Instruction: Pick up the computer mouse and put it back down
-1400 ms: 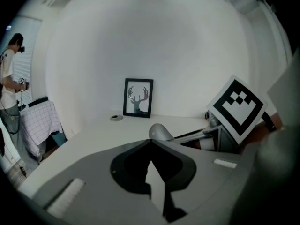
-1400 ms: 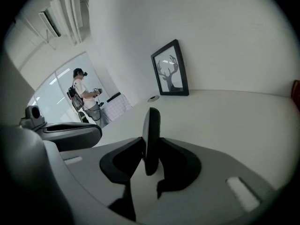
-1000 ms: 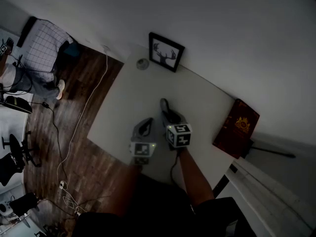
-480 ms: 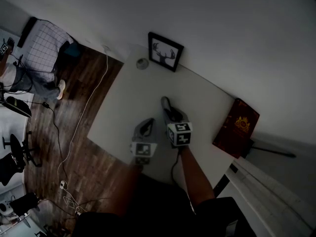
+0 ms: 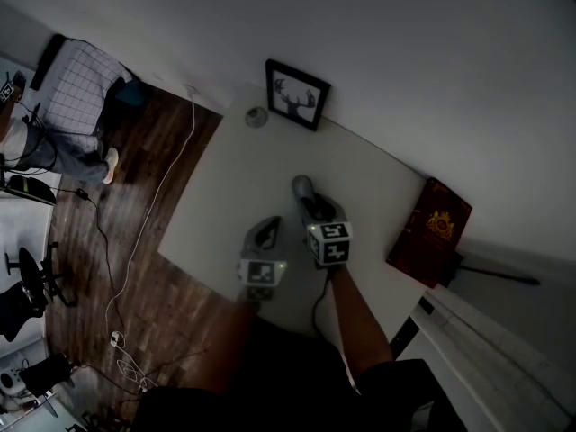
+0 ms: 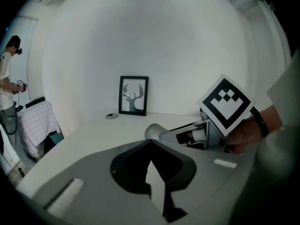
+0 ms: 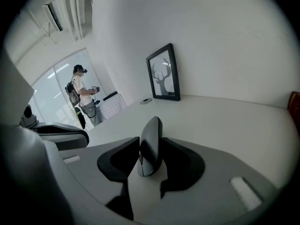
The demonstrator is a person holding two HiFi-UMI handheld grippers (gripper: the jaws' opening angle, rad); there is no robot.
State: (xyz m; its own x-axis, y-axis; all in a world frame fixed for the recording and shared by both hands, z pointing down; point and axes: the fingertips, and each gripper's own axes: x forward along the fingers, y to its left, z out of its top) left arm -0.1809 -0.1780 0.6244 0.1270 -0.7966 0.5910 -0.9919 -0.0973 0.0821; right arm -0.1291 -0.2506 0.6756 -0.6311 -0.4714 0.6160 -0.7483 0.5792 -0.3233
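Note:
The grey computer mouse (image 5: 302,188) lies on the white table (image 5: 225,196), just beyond my right gripper (image 5: 311,203). In the right gripper view the mouse (image 7: 151,144) sits lengthwise between the two dark pads. The right gripper (image 7: 150,165) has its jaws opening, and both pads stand close beside the mouse's sides without pressing on it. My left gripper (image 5: 267,229) hovers to the left of the right one, shut with nothing in it. The left gripper (image 6: 150,144) shows its jaws meeting, with the mouse (image 6: 151,131) just ahead to the right.
A framed deer picture (image 5: 298,94) leans on the wall at the table's far edge, with a small round disc (image 5: 257,116) beside it. A red-brown book (image 5: 432,232) lies at the right. Cables run over the wooden floor (image 5: 153,205). A person (image 7: 84,95) stands far off.

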